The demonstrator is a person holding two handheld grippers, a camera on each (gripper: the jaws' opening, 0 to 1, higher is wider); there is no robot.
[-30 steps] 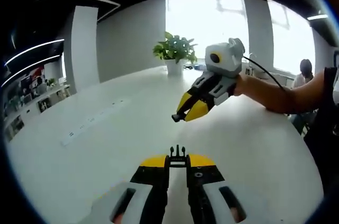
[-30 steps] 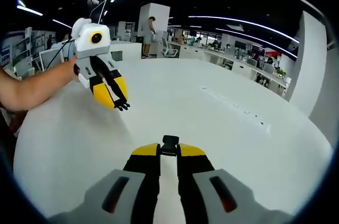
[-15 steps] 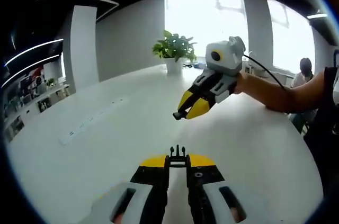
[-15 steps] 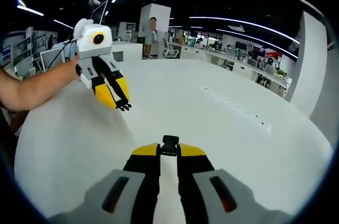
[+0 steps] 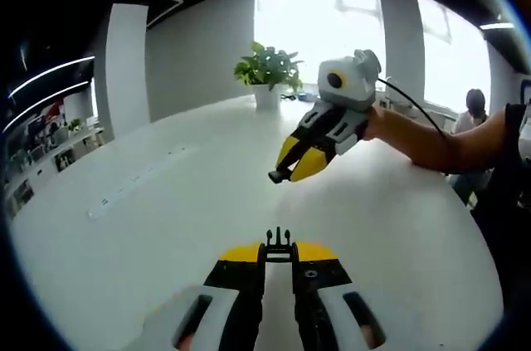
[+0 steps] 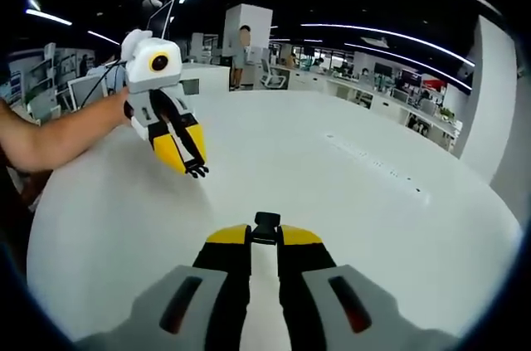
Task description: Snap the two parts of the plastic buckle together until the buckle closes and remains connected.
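- Nearest the lens in the left gripper view, the left tool [image 5: 279, 245] is clamped on the pronged buckle half [image 5: 278, 240], whose tines point toward 12 o'clock, away from the camera.
- In the right gripper view, the right tool [image 6: 265, 231] is likewise closed on the socket buckle half [image 6: 266, 223], a small black block protruding at its tips toward 12 o'clock.
- Both tools hang above the white desk [image 5: 166, 226], well apart, with open air between the two halves.
- Seen from the left tool, the right tool lies at about 1 o'clock, its tips angled down toward 7 o'clock; from the right tool, the left one sits at 10 o'clock, tips toward 5 o'clock.
- The long axes look crossed rather than in line; mating likely calls for turning both tools nose to nose.
- A bare forearm [image 5: 440, 148] reaches in behind the right tool.
- Farther off, a potted plant [image 5: 267, 77] stands on the desk before bright windows.
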